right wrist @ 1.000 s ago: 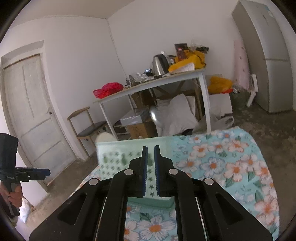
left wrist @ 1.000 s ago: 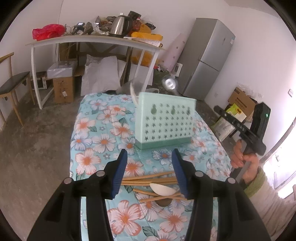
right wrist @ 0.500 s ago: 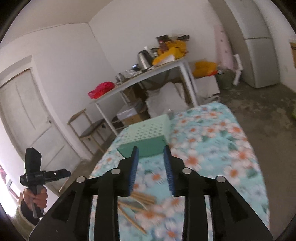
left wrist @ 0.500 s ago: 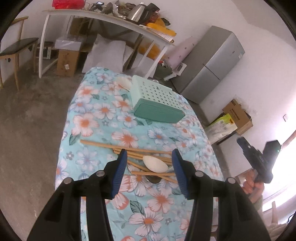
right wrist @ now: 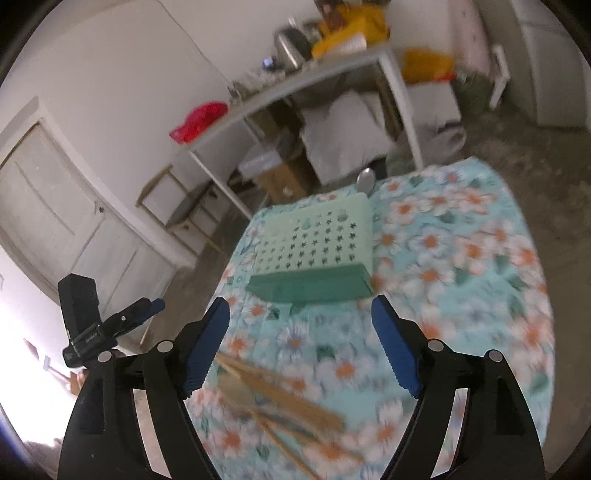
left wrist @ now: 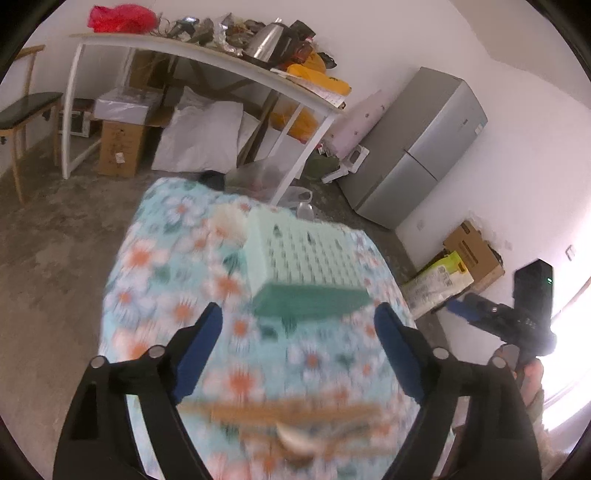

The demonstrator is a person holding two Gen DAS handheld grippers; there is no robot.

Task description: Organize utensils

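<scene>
Both tools spread wide, empty — chopsticks [right wrist: 280, 391] lie flat, long axis crosswise before holder [right wrist: 314, 254].

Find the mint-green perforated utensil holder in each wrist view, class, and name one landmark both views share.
Left wrist view: the utensil holder sits at centre, on the floral tablecloth, just beyond the open left hand-held gripper.
Right wrist view: the utensil holder sits at centre, just beyond the open right hand-held gripper.
Shared landmark: the red bag on the white table.
</scene>
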